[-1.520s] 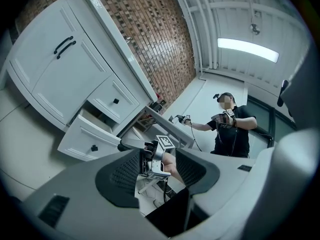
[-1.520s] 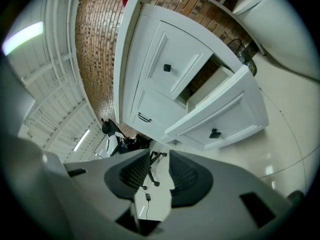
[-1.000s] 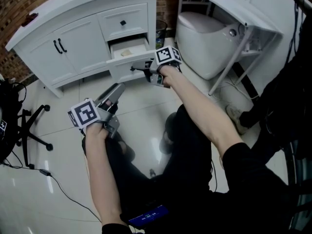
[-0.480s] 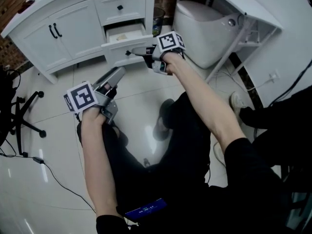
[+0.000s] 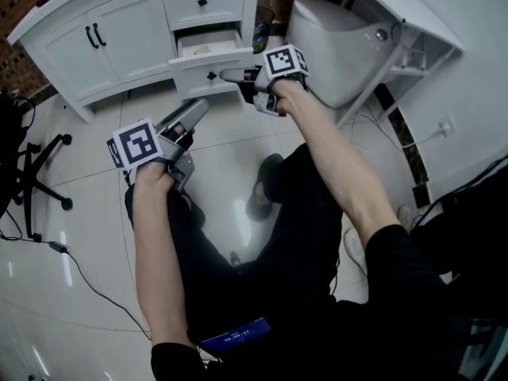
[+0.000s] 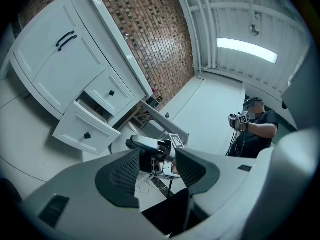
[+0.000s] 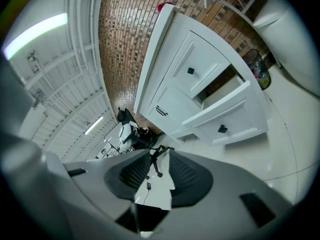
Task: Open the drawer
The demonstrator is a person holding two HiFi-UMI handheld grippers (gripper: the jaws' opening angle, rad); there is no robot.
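Two handheld grippers reach toward a white vanity cabinet (image 5: 119, 38) in the head view, both bare forearms stretched forward over dark trousers and a glossy tiled floor (image 5: 87, 292). The drawer (image 5: 208, 63), the lower of two at the cabinet's right end, stands pulled out beside a toilet (image 5: 333, 38). The right gripper (image 5: 226, 75) points at the drawer front, its tips just short of the black knob (image 5: 211, 75) and not visibly touching it. The right hand (image 5: 278, 94) is wrapped round the handle below the marker cube. The left gripper (image 5: 194, 111) is held lower and to the left, angled at the cabinet and well apart from the drawer.

In the left gripper view the jaws are spread with nothing between the pads. The right gripper shows through the gap, lying level near the open drawer.

In the right gripper view the jaws stand partly apart, pinching nothing. The open drawer lies off to their right, and a distant office chair (image 7: 131, 133) shows above the gap.
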